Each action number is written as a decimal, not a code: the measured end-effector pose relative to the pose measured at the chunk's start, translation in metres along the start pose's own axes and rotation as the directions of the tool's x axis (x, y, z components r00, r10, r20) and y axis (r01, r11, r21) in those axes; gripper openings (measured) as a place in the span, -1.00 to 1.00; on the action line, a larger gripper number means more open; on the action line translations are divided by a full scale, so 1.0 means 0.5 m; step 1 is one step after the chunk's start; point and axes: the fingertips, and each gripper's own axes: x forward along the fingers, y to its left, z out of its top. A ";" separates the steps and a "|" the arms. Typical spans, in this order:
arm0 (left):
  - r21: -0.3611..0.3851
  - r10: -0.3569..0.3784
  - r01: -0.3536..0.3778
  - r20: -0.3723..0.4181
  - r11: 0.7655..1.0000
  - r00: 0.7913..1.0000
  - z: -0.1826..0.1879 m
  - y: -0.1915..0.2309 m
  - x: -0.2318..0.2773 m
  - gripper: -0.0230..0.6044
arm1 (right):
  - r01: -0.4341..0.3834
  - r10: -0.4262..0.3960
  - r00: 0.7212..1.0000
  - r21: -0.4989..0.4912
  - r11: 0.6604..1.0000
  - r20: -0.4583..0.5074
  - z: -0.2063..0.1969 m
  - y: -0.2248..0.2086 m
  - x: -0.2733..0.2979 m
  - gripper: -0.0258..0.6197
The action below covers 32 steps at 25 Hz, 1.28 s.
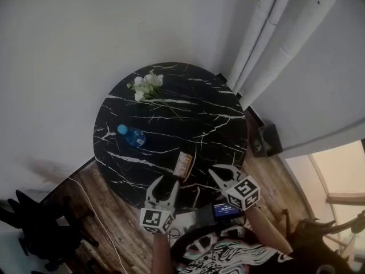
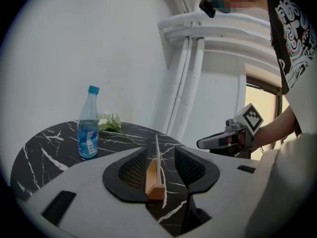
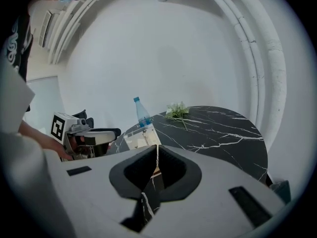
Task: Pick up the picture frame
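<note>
The picture frame (image 1: 183,164), small with a wooden foot, stands near the front edge of the round black marble table (image 1: 205,107). In the left gripper view the frame (image 2: 155,175) is seen edge-on between the jaws of my left gripper (image 2: 161,151). There is a gap on both sides and the pads are off it. In the head view the left gripper (image 1: 165,181) sits just in front of the frame. My right gripper (image 1: 223,171) hovers to the frame's right, apart from it. Its tips (image 3: 157,152) meet with nothing between them, and the frame (image 3: 142,139) stands beyond to the left.
A blue-capped water bottle (image 1: 131,135) stands at the table's left. White flowers (image 1: 147,85) lie at its far side. White curtains (image 1: 274,33) hang at the right, with a dark box (image 1: 267,140) on the wood floor below. A black chair (image 1: 34,221) is at the lower left.
</note>
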 end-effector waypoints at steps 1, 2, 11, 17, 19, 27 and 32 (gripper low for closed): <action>-0.006 -0.008 0.008 -0.012 1.000 1.000 -0.010 0.001 0.005 -0.39 | 0.000 0.000 1.000 0.002 1.000 -0.010 -0.005 -0.006 0.006 -0.86; -0.009 -0.015 0.015 -0.024 1.000 1.000 -0.018 0.002 0.011 -0.38 | 0.000 0.000 1.000 0.001 1.000 -0.020 -0.008 -0.012 0.013 -0.86; 0.010 -0.068 0.070 -0.130 0.998 0.989 -0.092 0.013 0.050 -0.26 | -0.012 0.005 0.993 -0.057 0.998 -0.118 -0.043 -0.036 0.064 -0.86; 0.025 -0.097 0.103 -0.185 0.994 0.978 -0.132 0.018 0.078 -0.18 | -0.036 0.020 0.986 -0.093 0.995 -0.164 -0.060 -0.060 0.106 -0.86; 0.034 -0.115 0.125 -0.208 0.992 0.971 -0.145 0.014 0.086 -0.16 | -0.039 0.019 0.984 -0.116 0.992 -0.175 -0.063 -0.073 0.118 -0.86; 0.055 -0.176 0.196 -0.253 0.979 0.951 -0.175 -0.003 0.119 -0.12 | -0.091 0.059 0.968 -0.124 0.988 -0.242 -0.086 -0.088 0.173 -0.85; 0.057 -0.198 0.220 -0.260 0.974 0.945 -0.185 -0.010 0.127 -0.12 | -0.154 0.103 0.948 -0.151 0.976 -0.302 -0.106 -0.070 0.196 -0.67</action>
